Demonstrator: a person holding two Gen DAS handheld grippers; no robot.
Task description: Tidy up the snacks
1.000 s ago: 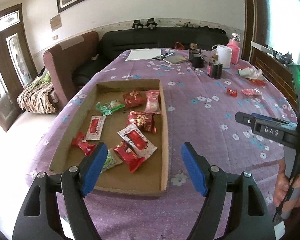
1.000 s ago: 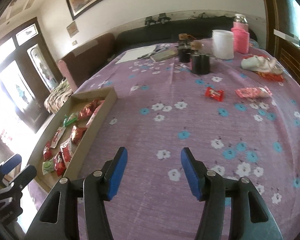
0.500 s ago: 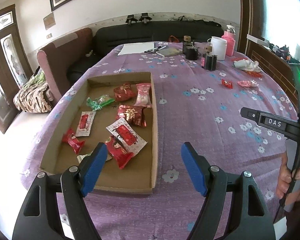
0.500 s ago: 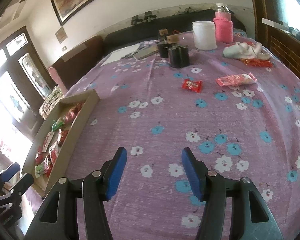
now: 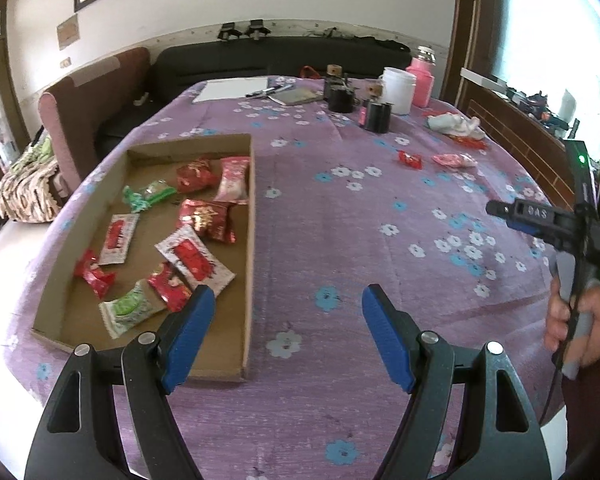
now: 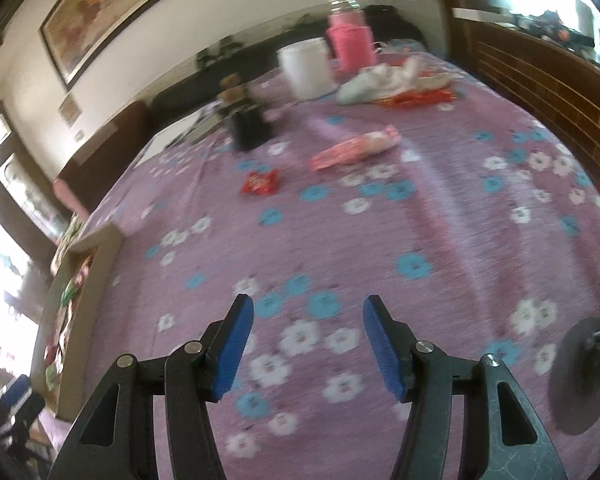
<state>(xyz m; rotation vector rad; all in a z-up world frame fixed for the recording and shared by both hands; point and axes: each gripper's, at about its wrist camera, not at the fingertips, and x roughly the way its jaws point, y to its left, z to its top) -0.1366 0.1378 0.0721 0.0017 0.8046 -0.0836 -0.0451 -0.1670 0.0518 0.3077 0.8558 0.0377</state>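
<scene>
Purple cloth printed with white and blue flowers covers the worktop (image 5: 340, 220), with a dark sofa and a framed picture on the wall behind it. On its left part lies a shallow cardboard tray (image 5: 252, 200), open on top, holding a loose scatter of wrapped snacks: several glossy red packets (image 5: 206, 218), a pink-and-white one (image 5: 232, 180) against the right wall, two green ones (image 5: 148, 194), and flat white sachets with red panels (image 5: 192, 258). Two more snacks lie on the bare cloth well apart from the tray, toward the far right: a small red packet (image 6: 260, 182) and, just beyond it, a longer pink wrapped one (image 6: 354, 148); the right wrist view is blurred, so their print cannot be read. Farther back stand a white tub (image 5: 398, 90), a pink flask (image 5: 420, 82), dark cups (image 5: 376, 116) and a crumpled cloth (image 5: 452, 124). The left gripper (image 5: 288, 336) hangs over the near right corner of the tray, its blue fingers (image 5: 188, 336) spread wide with nothing between them. The right gripper (image 6: 308, 348) is over bare cloth, pointed toward the two stray snacks; its fingers are parted and empty. A hand (image 5: 580, 320) grips that tool's handle at the right edge of the left wrist view.
</scene>
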